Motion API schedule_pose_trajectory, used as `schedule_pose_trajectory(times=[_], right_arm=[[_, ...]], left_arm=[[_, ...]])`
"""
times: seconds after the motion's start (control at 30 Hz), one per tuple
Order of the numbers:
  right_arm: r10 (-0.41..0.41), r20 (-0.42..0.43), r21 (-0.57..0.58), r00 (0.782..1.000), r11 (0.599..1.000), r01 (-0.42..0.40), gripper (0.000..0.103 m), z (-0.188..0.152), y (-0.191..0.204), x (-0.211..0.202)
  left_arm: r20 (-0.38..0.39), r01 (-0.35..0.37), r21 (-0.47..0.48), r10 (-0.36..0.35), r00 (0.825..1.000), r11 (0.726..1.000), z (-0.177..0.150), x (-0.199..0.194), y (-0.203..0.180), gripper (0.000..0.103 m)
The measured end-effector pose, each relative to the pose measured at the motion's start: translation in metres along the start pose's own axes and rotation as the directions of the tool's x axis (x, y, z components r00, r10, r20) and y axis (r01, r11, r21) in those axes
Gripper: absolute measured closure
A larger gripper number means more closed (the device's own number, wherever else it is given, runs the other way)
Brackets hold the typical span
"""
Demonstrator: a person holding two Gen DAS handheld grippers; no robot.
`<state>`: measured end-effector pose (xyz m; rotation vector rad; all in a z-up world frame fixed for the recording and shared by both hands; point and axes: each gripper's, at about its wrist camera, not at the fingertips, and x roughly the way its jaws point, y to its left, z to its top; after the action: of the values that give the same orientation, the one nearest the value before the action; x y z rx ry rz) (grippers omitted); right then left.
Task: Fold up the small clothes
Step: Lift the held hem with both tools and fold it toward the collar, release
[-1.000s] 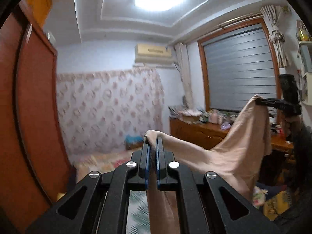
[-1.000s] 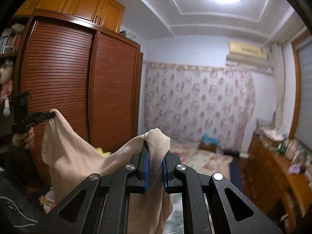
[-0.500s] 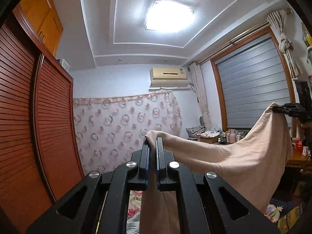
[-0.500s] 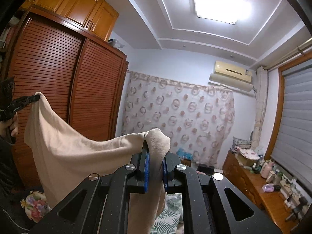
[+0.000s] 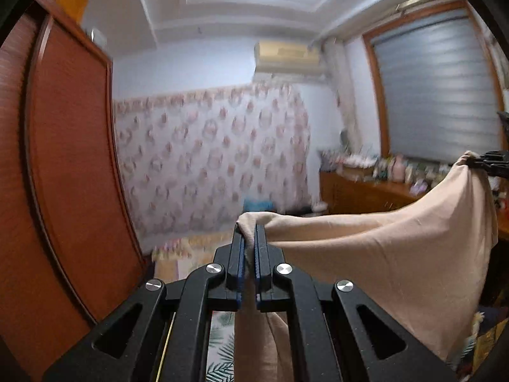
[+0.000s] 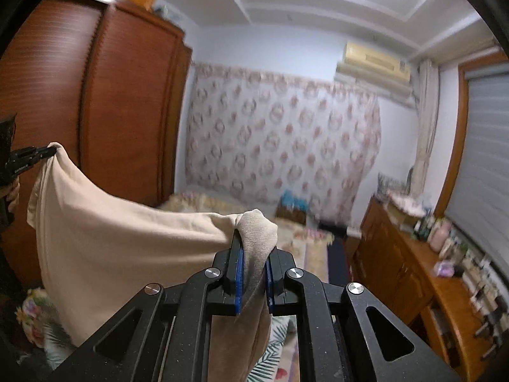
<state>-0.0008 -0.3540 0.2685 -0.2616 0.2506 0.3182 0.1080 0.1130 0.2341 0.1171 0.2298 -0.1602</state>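
1. At the far left stands a brown wardrobe [image 6: 105, 121]; nothing shows of what it holds, its doors being shut.
2. The left tongs [image 5: 248, 238] are closed on one top corner of a beige garment [image 5: 397, 254], a tuft of cloth poking out above the pads.
3. The garment hangs in the air between the two tongs, well above the bed [image 6: 305, 245]. Its long axis runs level from left to right, the top edge sagging a little, the rest draping down below the grip points.
4. The right tongs [image 6: 254, 248] are clamped on the opposite top corner, with a thicker fold of cloth bunched between the pads.
5. Each hand is at its own corner, so neither is nearer. I judge the coming move turns on keeping that edge taut and level while the cloth is laid down on the bed ahead and below.
6. On the right, a wooden dresser [image 6: 410, 273] carries bottles and small clutter; too blurred to name.
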Motion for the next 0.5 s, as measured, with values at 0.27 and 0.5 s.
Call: schedule_pose_trajectory(times=[0.27,0.5], right_arm=[[0.017,-0.206,0.102,0.978,0.995,0.004,0.092,-0.059,-0.03,0.175],[0.031,-0.305,0.126,0.952,0.992,0.008,0.092,-0.055,-0.039,0.259]], left_arm=[[-0.223,0.002,-0.05,-0.013,0.975,0.999,-0.081,0.149,-0.007,0.097],[-0.311,0.002,-0.023,-0.01,0.95,1.0,-0.099,0.21,-0.025,0.097]])
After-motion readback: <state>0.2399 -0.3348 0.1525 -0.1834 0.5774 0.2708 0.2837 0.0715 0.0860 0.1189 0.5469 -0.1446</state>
